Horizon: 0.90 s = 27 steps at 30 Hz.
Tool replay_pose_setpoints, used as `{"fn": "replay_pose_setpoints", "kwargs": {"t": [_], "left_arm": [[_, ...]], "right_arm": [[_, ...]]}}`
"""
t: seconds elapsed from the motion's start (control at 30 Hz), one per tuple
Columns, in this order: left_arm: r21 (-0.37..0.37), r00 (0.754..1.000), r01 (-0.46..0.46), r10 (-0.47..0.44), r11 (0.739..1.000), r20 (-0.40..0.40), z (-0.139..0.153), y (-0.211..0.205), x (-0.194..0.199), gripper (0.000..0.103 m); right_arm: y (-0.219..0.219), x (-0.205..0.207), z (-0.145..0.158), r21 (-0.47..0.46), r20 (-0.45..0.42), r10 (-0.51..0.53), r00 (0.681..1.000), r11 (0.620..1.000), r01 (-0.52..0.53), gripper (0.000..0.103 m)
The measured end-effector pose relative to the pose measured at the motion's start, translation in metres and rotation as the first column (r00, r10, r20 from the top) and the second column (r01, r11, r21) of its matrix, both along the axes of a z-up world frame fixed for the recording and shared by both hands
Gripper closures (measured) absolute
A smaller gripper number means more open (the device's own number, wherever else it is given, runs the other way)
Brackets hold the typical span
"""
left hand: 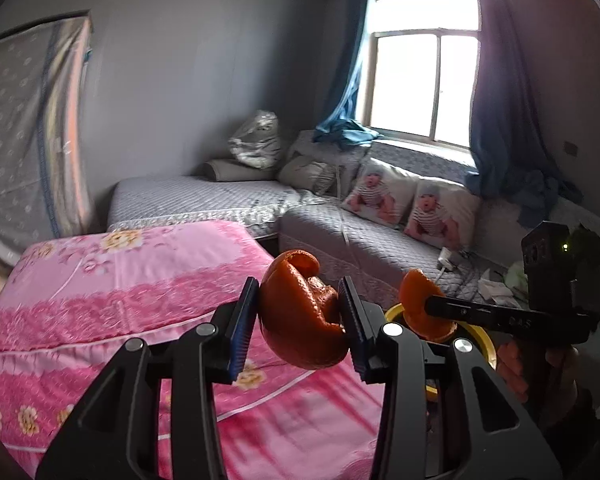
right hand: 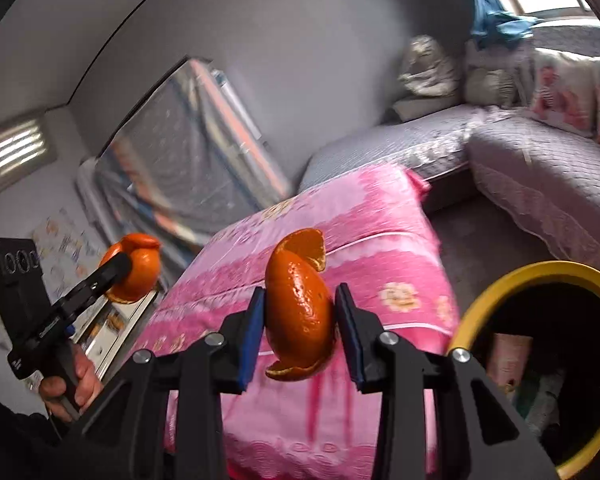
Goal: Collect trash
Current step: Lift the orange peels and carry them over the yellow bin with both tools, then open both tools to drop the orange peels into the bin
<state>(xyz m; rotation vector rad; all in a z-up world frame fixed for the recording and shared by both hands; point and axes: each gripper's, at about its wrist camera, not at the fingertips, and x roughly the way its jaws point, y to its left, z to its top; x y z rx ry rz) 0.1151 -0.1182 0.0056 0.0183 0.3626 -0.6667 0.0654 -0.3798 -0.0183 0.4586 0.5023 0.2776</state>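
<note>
My left gripper (left hand: 299,318) is shut on a large curled piece of orange peel (left hand: 300,316), held in the air above the pink bedspread (left hand: 100,300). My right gripper (right hand: 300,322) is shut on a second piece of orange peel (right hand: 300,312). In the left wrist view the right gripper (left hand: 428,304) and its peel (left hand: 420,304) hang over the yellow-rimmed bin (left hand: 482,338). In the right wrist view the left gripper (right hand: 126,272) and its peel (right hand: 138,268) are at far left, and the bin (right hand: 496,284) with trash inside is at lower right.
A grey quilted corner sofa (left hand: 340,232) with two baby-print cushions (left hand: 404,204) stands beyond the bed, under a window (left hand: 424,80) with blue curtains. Papers and a charger (left hand: 448,260) lie on the sofa seat. A covered rack (left hand: 28,140) stands at left.
</note>
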Motion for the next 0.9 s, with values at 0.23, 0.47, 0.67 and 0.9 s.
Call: {"fn": "replay_pose_setpoints", "kwargs": {"t": [0.23, 0.47, 0.67, 0.9], "left_arm": [[0.033, 0.994, 0.106, -0.106, 0.994, 0.005, 0.003, -0.05, 0.001, 0.064], [0.054, 0.974, 0.226, -0.225, 0.973, -0.025, -0.012, -0.117, 0.011, 0.064], [0.05, 0.928, 0.332, -0.318, 0.942, -0.193, -0.054, -0.19, 0.048, 0.064], [-0.018, 0.885, 0.364, -0.352, 0.931, -0.303, -0.084, -0.227, 0.074, 0.048]], "right_arm": [[-0.045, -0.021, -0.013, -0.021, 0.012, -0.192, 0.981, 0.981, 0.193, 0.069], [-0.087, -0.031, -0.035, -0.053, -0.039, -0.387, 0.921, 0.922, 0.384, 0.069], [-0.123, -0.034, -0.065, -0.079, -0.135, -0.541, 0.83, 0.841, 0.535, 0.069], [-0.148, -0.031, -0.084, -0.123, -0.226, -0.59, 0.775, 0.807, 0.578, 0.064]]}}
